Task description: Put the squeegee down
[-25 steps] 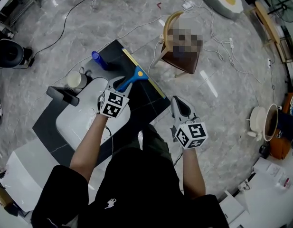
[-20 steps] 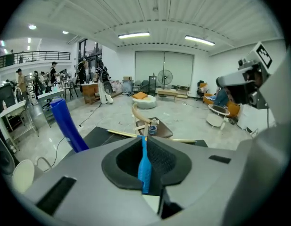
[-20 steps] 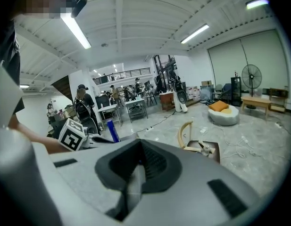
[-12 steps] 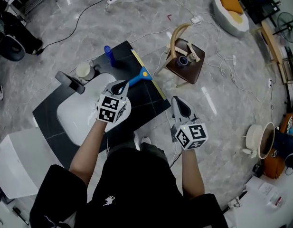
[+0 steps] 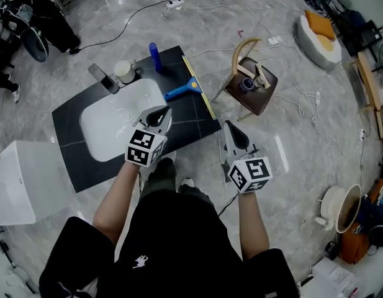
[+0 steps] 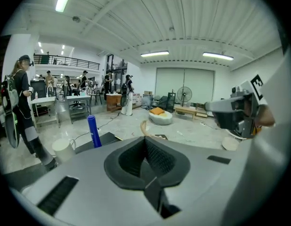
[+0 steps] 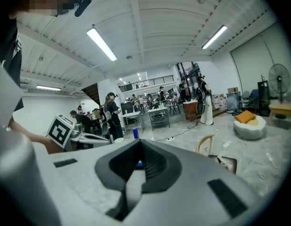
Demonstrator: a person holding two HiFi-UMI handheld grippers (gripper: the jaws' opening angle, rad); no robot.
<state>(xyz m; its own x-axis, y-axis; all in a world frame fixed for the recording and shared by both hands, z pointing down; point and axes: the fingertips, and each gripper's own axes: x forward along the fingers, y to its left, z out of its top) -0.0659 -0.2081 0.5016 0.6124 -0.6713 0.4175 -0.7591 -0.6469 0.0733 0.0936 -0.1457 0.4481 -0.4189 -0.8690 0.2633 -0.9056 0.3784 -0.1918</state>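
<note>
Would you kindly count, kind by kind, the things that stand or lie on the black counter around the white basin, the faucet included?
Blue squeegee: 1
Blue bottle: 1
White cup: 1
Black faucet: 1
Total: 4

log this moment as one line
squeegee: lying on black counter, untouched | left gripper: shut, empty | right gripper: shut, empty
</note>
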